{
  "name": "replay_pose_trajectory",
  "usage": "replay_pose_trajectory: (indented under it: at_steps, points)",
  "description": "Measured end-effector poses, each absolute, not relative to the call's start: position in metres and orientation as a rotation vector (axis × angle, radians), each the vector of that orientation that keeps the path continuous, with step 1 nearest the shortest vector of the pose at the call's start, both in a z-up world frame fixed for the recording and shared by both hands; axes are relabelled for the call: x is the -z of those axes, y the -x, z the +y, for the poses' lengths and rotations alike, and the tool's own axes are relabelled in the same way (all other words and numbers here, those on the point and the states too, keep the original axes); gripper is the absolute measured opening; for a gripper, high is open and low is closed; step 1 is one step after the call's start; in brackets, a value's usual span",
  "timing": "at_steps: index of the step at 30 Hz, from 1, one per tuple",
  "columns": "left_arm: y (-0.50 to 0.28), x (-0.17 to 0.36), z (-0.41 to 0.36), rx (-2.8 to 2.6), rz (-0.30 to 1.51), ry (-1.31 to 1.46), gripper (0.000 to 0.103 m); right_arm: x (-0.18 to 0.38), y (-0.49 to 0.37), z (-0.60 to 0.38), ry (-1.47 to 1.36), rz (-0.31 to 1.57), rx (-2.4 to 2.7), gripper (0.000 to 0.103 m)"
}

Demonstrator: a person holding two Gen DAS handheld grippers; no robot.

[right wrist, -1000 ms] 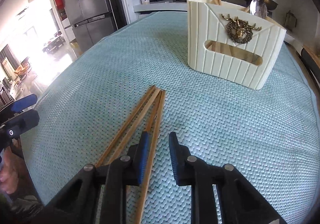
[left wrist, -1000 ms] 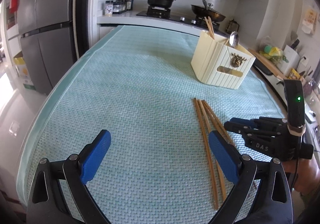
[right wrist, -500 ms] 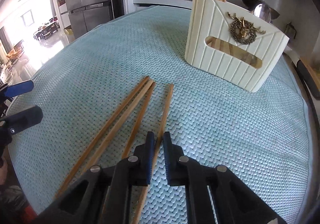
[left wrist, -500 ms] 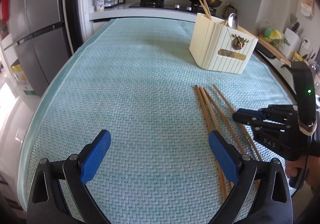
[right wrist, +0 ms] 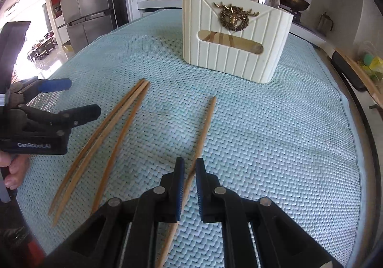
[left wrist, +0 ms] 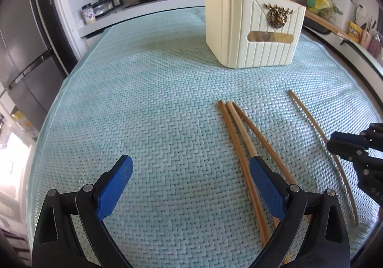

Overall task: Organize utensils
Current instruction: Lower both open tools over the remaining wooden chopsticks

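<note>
In the right wrist view the right gripper (right wrist: pixel 189 173) sits at the bottom centre, its blue pads pinching a single chopstick (right wrist: pixel 203 127) that runs up from between them toward the cream utensil holder (right wrist: pixel 235 41) in the upper middle. The stick's far tip stops short of the holder, with bare mat between them. Three more chopsticks (right wrist: pixel 105 134) lie fanned at left centre, apart from the held one. The left gripper (right wrist: pixel 69 98) hangs at the left edge over those three, jaws spread wide with nothing between them; a hand (right wrist: pixel 13 167) grips its handle.

The teal woven mat (right wrist: pixel 287 136) is open to the right of the held stick out to its hem at the right edge. In the left wrist view the mat's left half (left wrist: pixel 119 100) is bare up to the counter edge (left wrist: pixel 143 11)
</note>
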State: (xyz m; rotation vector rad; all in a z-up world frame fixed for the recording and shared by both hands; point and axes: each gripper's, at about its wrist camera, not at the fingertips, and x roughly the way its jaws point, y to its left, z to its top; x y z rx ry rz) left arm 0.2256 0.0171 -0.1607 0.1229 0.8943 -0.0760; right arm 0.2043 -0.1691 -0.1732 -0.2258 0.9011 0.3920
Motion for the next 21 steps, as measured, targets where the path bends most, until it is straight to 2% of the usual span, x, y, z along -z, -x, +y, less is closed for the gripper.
replay_pose_trajectory:
  at_steps: [15, 18, 20, 21]
  points:
    - [-0.244, 0.167, 0.017, 0.087, 0.935, -0.135, 0.099, 0.169, -0.219, -0.192, 0.056, 0.925, -0.416, 0.012]
    - [-0.247, 0.167, 0.019, 0.09, 0.943, -0.119, 0.099, 0.166, -0.226, -0.186, 0.058, 0.928, -0.424, 0.017]
    - [-0.25, 0.168, 0.019, 0.096, 0.952, -0.102, 0.099, 0.167, -0.231, -0.181, 0.079, 0.932, -0.411, 0.025]
    - [-0.253, 0.171, 0.018, 0.088, 0.969, -0.107, 0.099, 0.168, -0.233, -0.179, 0.081, 0.934, -0.404, 0.025]
